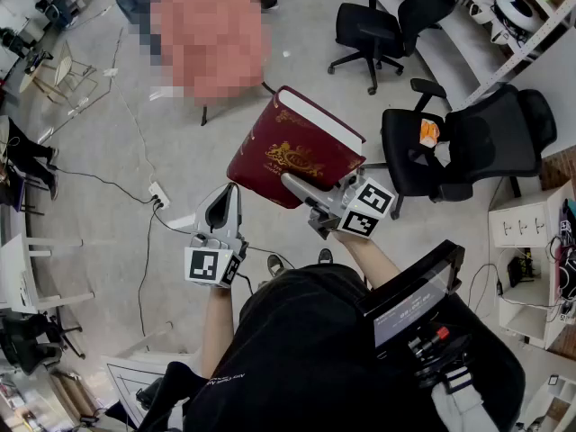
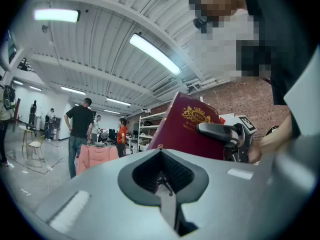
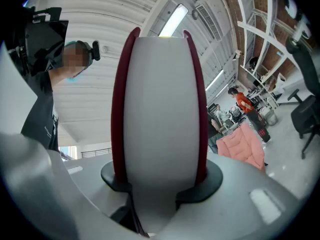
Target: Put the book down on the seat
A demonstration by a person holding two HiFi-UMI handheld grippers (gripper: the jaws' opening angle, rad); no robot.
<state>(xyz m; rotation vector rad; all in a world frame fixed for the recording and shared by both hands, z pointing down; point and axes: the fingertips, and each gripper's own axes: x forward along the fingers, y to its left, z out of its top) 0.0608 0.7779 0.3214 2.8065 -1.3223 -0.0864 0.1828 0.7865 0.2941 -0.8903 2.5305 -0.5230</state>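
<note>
Clamping the dark red book (image 1: 290, 144) at its lower edge, the right hand-held gripper (image 1: 304, 193) is holding it tilted in the air above the floor (image 1: 297, 43), its jaws pressing on both covers with the white page block between them. The left hand-held gripper (image 1: 225, 210) is hanging empty just beside it, its jaws apparently drawn together. The book is hovering near the black office chair (image 1: 468, 142), apart from its seat (image 1: 409, 165), where a small orange thing (image 1: 429, 132) is lying at the back edge.
</note>
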